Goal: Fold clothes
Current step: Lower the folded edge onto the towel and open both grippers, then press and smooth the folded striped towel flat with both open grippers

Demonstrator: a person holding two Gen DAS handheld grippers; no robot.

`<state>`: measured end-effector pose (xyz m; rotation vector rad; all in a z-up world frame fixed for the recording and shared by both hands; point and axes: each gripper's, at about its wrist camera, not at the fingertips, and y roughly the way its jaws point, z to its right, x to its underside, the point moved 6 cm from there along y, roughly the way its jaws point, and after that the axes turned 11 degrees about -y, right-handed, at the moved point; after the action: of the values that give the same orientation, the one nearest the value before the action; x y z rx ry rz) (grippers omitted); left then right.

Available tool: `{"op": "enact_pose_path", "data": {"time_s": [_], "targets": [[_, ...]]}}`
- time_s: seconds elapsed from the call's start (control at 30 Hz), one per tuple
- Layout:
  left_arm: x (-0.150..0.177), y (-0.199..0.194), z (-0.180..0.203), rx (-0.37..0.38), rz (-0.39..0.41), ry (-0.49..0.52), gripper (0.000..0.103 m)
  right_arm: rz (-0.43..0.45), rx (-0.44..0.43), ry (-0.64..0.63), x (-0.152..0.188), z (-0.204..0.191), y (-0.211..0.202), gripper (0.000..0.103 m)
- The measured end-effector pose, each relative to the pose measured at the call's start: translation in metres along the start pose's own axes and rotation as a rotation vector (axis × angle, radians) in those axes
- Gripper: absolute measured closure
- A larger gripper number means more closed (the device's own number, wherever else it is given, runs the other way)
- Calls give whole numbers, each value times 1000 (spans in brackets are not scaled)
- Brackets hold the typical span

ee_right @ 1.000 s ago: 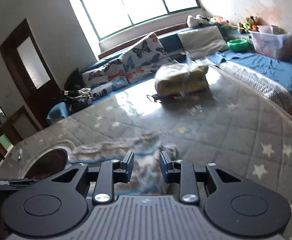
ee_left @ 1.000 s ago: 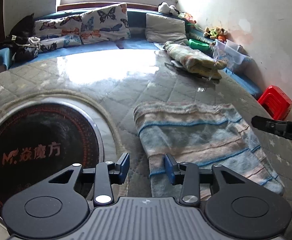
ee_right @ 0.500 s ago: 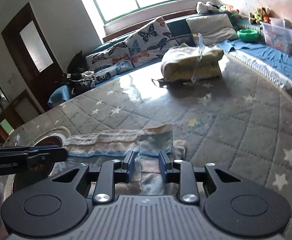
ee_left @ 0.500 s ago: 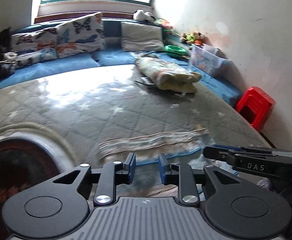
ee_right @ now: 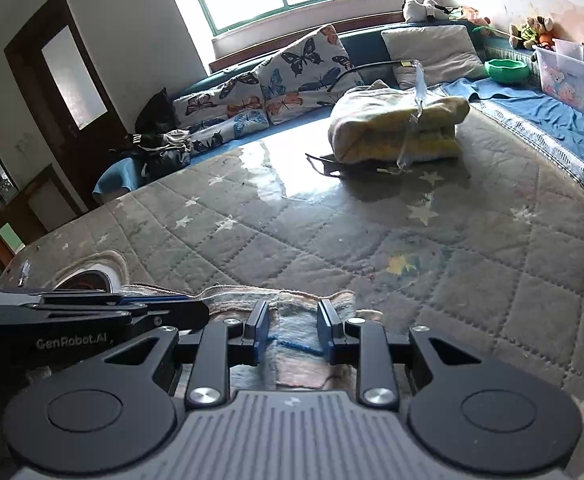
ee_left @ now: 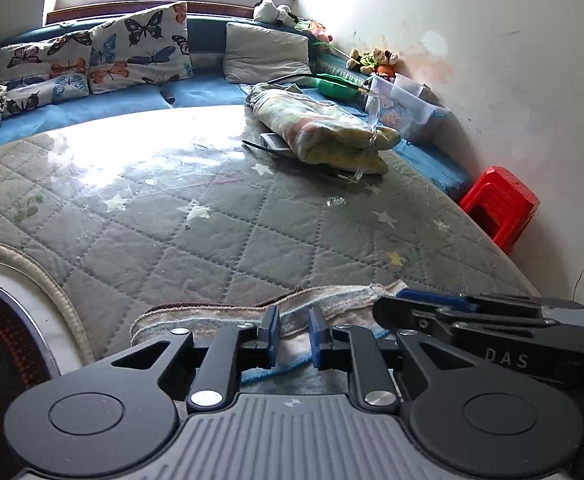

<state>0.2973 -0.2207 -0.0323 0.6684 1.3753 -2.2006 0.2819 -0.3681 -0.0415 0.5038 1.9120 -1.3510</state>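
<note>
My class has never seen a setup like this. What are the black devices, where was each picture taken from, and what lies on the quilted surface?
No robot here: a person holds a two-finger gripper in each hand, each with a fisheye camera looking along its fingers. One picture is the left gripper's view, the other the right gripper's; each also shows the other gripper from the side. Both hang low over a striped cloth lying on a grey quilted mat with stars. The left jaws are closing, with cloth between them; the right jaws stand narrowly apart over it. Whether either grips is unclear. Farther back lies a bundled blanket.
</note>
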Motion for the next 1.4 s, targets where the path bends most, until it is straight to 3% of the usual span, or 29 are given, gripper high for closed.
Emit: {"op": "enact_pose_path", "data": {"time_s": [0.23,0.47,0.7,0.87,1.1,1.17,1.4], "targets": [[-2,-1,-6,-5,9,-12,85,-9,11,-33,0,-2,-2,78],[0,-6,-3,-22,21,-5,85,29,3,-61,1,-14,-31,77],[12,-26,-1,-16,28,10,85,22,-14,-66,33,-21,-55,78],[37,-56,6,7,24,61,85,69,-20,15,48,-15,-81,77],[91,-97,13,44,15,133,84,108,25,-49,76,-36,-110,76],[101,-104,9,45,15,123,84,122,47,-69,83,-41,-117,71],[122,-113,-10,18,10,64,84,129,100,-59,111,-40,-128,70]]}}
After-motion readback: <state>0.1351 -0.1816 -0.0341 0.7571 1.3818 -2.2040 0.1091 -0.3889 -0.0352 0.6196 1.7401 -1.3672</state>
